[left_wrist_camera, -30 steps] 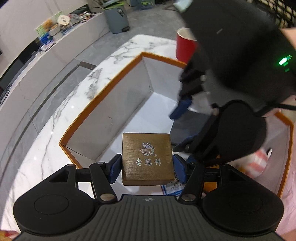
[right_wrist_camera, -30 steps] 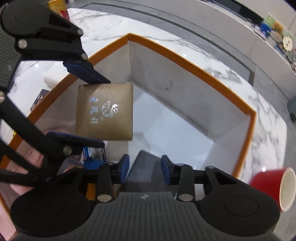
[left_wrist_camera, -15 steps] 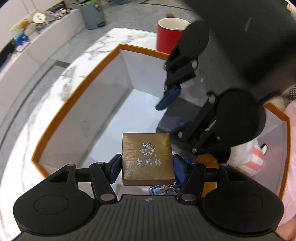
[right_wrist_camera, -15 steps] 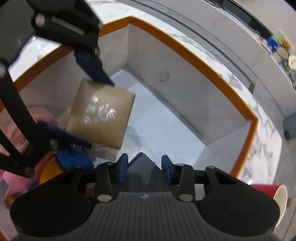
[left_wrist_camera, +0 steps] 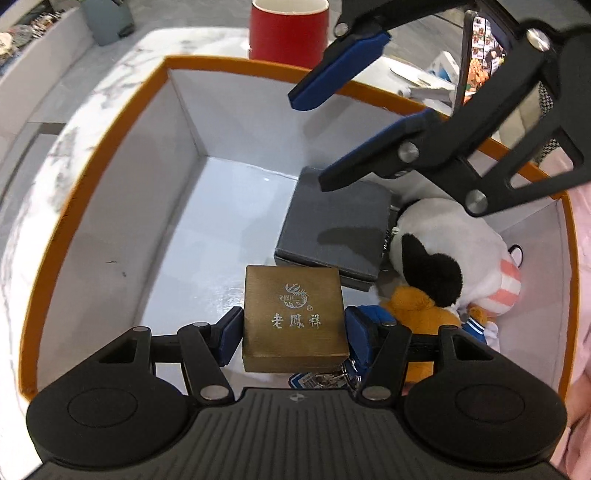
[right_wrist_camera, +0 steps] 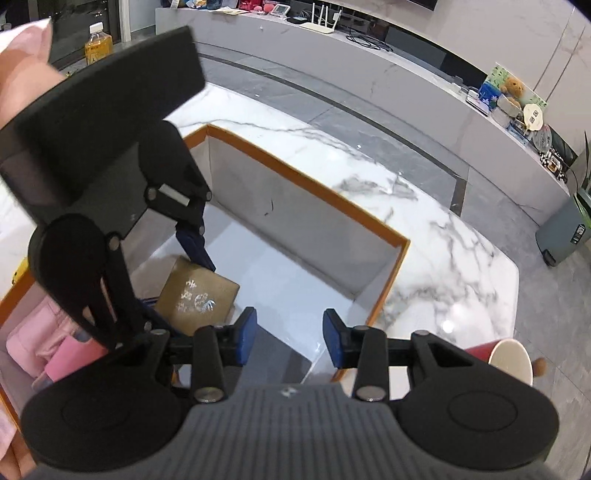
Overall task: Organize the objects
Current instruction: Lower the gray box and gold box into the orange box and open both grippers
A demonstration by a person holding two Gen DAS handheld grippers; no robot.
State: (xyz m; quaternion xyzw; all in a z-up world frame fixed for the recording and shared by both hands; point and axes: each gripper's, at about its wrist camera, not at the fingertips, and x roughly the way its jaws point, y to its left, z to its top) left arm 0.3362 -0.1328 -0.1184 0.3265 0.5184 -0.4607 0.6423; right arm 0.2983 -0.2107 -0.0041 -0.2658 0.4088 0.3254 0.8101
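My left gripper point(left_wrist_camera: 293, 326) is shut on a small gold box point(left_wrist_camera: 293, 317) with silver lettering and holds it low inside the orange-rimmed white box point(left_wrist_camera: 110, 122). The gold box also shows in the right wrist view point(right_wrist_camera: 197, 295), gripped by the left gripper's blue fingers point(right_wrist_camera: 192, 247). A dark grey box point(left_wrist_camera: 334, 229) lies on the white box's floor just beyond it. My right gripper point(right_wrist_camera: 290, 339) is open and empty, raised above the grey box point(right_wrist_camera: 273, 354); it also shows in the left wrist view point(left_wrist_camera: 332, 122).
A white, black and orange plush toy point(left_wrist_camera: 443, 258) and keys with a blue tag point(left_wrist_camera: 321, 380) lie in the box's right part. Pink items point(right_wrist_camera: 44, 350) lie in the box. A red cup point(left_wrist_camera: 288, 29) stands on the marble table point(right_wrist_camera: 424, 236) beyond the rim.
My left gripper has lowered the gold box deeper into the white box. My right gripper has let go of the grey box, opened and risen above it.
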